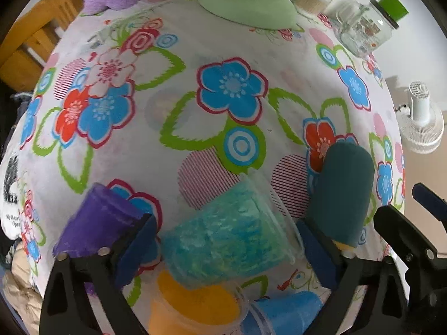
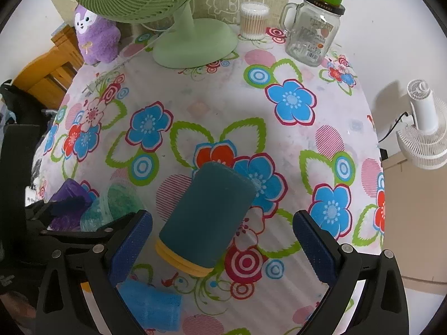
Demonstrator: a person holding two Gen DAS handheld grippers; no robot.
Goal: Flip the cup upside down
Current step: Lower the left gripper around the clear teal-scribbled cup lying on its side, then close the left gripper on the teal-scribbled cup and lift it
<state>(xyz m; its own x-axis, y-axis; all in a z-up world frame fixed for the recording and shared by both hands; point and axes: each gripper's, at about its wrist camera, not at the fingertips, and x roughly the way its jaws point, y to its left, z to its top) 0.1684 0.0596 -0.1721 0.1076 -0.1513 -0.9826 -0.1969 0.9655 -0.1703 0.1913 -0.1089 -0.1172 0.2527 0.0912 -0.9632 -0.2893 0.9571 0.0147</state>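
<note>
On a flowered tablecloth [image 2: 279, 128], the dark teal cup [image 2: 208, 222] stands mouth-down on its yellow rim between the right gripper [image 2: 222, 240]'s wide-open jaws – the left gripper [image 1: 226, 240], also open, brackets a turquoise cup [image 1: 226, 237].

The dark teal cup [image 2: 208, 219] is standing upside down on the flowered cloth — its closed base is facing up and its yellow rim [image 2: 181, 261] is lying at the bottom. It is sitting between the open jaws of the right gripper, nearer to the left jaw. In the left wrist view the cup [image 1: 342, 192] is showing just outside the right jaw.
</note>
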